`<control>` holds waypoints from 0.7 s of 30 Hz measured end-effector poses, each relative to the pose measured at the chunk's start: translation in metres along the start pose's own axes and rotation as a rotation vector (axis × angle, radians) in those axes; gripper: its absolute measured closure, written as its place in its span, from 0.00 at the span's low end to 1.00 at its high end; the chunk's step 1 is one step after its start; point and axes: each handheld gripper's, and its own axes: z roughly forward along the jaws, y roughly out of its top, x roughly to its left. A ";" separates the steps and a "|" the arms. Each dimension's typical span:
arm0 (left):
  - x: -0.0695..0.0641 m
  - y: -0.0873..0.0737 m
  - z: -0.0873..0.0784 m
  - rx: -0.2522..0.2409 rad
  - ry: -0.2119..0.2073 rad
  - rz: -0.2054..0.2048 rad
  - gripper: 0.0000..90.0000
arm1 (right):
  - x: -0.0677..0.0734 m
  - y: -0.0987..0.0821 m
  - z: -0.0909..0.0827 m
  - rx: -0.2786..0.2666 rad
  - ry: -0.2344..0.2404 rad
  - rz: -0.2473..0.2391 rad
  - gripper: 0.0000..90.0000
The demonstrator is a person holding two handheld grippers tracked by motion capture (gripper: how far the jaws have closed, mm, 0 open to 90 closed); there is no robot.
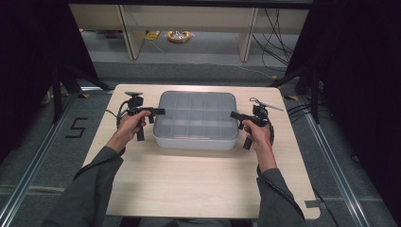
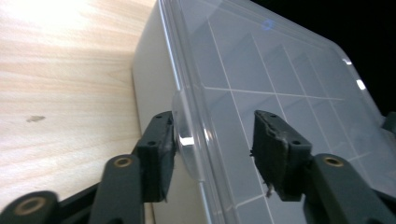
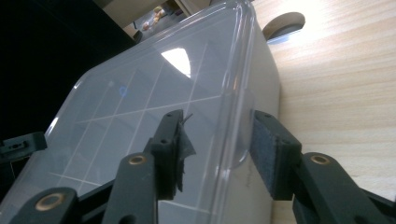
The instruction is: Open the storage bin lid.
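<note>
A grey plastic box [image 1: 196,137] with a clear lid [image 1: 196,113] over a grid of compartments stands at the middle of the wooden table [image 1: 189,184]. My left gripper [image 1: 159,112] is at the box's left side. In the left gripper view that gripper [image 2: 215,125] is open, and its jaws straddle the lid's rim and a small rounded tab [image 2: 184,140]. My right gripper [image 1: 234,115] is at the box's right side. Seen from its own camera, the right gripper [image 3: 217,119] also stands open astride the lid's rim and tab [image 3: 243,140]. What the compartments hold is hard to tell.
A round cable hole [image 3: 282,23] is cut in the table beyond the box. Dark curtains flank the table. On the floor behind it stand desk legs [image 1: 132,33], a yellow coil [image 1: 178,36] and cables [image 1: 279,42]. Bare tabletop lies in front of the box.
</note>
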 end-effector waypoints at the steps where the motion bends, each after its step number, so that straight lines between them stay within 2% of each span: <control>1: -0.001 0.000 -0.001 0.004 0.006 0.007 0.56 | 0.003 0.000 0.000 0.000 -0.008 0.005 0.63; 3: -0.002 0.001 -0.001 0.006 0.005 0.008 0.56 | 0.003 0.000 0.000 -0.002 -0.017 -0.001 0.64; 4: -0.003 0.001 -0.002 0.006 0.006 0.010 0.57 | 0.005 -0.001 -0.001 -0.003 -0.019 0.035 0.65; 7: -0.007 0.000 -0.007 -0.009 0.011 0.029 0.58 | 0.006 -0.002 -0.005 -0.038 -0.002 0.067 0.66; 8: -0.007 0.000 -0.007 -0.009 0.011 0.029 0.58 | 0.006 -0.002 -0.005 -0.038 -0.002 0.067 0.66; 9: -0.011 0.001 -0.011 -0.014 0.021 0.041 0.58 | 0.006 -0.001 -0.008 -0.041 -0.006 0.040 0.66; 12: -0.014 0.001 -0.015 -0.024 0.021 0.049 0.60 | 0.006 -0.001 -0.011 -0.048 -0.009 0.041 0.67; 13: -0.015 0.001 -0.018 -0.034 0.011 0.043 0.61 | 0.007 0.000 -0.014 -0.083 0.024 0.084 0.70; 14: -0.015 0.002 -0.021 -0.038 0.005 0.045 0.61 | 0.007 0.000 -0.014 -0.083 0.024 0.084 0.70; 16: -0.018 0.004 -0.027 -0.052 -0.001 0.049 0.63 | 0.009 0.000 -0.019 -0.072 0.031 0.058 0.71; 17: -0.021 0.005 -0.032 -0.063 0.001 0.056 0.64 | 0.012 0.001 -0.020 -0.101 0.029 0.037 0.72; 20: -0.025 0.007 -0.037 -0.077 -0.010 0.061 0.66 | 0.017 0.002 -0.024 -0.119 0.026 0.046 0.73; 21: -0.026 0.007 -0.040 -0.084 -0.019 0.063 0.67 | 0.017 0.004 -0.028 -0.137 0.021 -0.003 0.73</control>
